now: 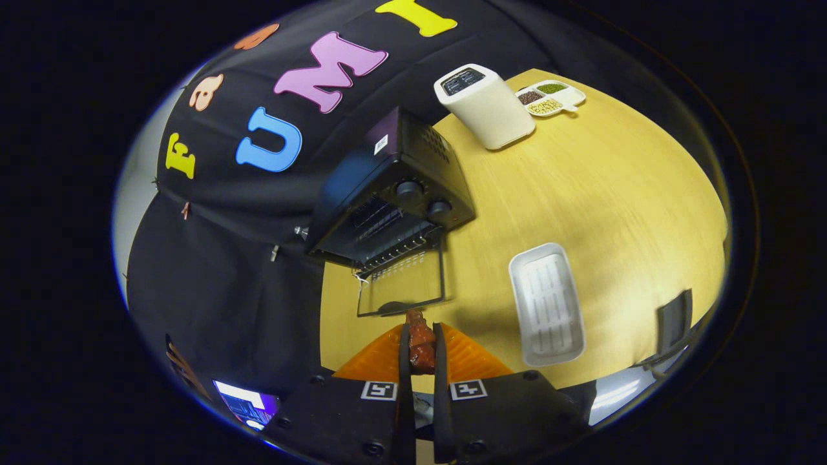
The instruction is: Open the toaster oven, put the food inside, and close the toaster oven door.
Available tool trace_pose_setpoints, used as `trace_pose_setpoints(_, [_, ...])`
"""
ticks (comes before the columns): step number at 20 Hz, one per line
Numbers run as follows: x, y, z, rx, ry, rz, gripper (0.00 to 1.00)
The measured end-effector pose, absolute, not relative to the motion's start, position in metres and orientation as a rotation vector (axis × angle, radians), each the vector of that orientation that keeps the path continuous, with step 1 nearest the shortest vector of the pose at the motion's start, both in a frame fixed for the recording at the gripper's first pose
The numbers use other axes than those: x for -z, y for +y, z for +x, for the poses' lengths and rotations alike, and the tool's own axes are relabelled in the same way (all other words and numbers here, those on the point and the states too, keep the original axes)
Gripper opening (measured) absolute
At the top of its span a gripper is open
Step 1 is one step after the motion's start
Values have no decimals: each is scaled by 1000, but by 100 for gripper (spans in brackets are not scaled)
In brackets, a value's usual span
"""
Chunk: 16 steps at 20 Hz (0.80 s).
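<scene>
The reddish-brown food (421, 345) sits pinched between the nearly closed fingers (421, 336), held above the yellow wooden tabletop (607, 194), just short of the black toaster oven (387, 200) with its door (404, 284) dropped open; a white tray (546, 303) lies nearby

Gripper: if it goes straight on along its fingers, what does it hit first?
The gripper, shut on the food piece, points at the toaster oven's open door, lying flat just ahead. It would likely meet that door first, then the oven cavity; height is unclear.
</scene>
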<state>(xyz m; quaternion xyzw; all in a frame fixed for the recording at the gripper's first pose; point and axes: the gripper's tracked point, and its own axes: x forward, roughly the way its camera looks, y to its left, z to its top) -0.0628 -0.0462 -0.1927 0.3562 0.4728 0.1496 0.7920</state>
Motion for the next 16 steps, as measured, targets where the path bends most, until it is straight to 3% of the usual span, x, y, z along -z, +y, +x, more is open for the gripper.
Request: trace_pose_setpoints(16, [186, 94, -20, -268, 759, 921, 15])
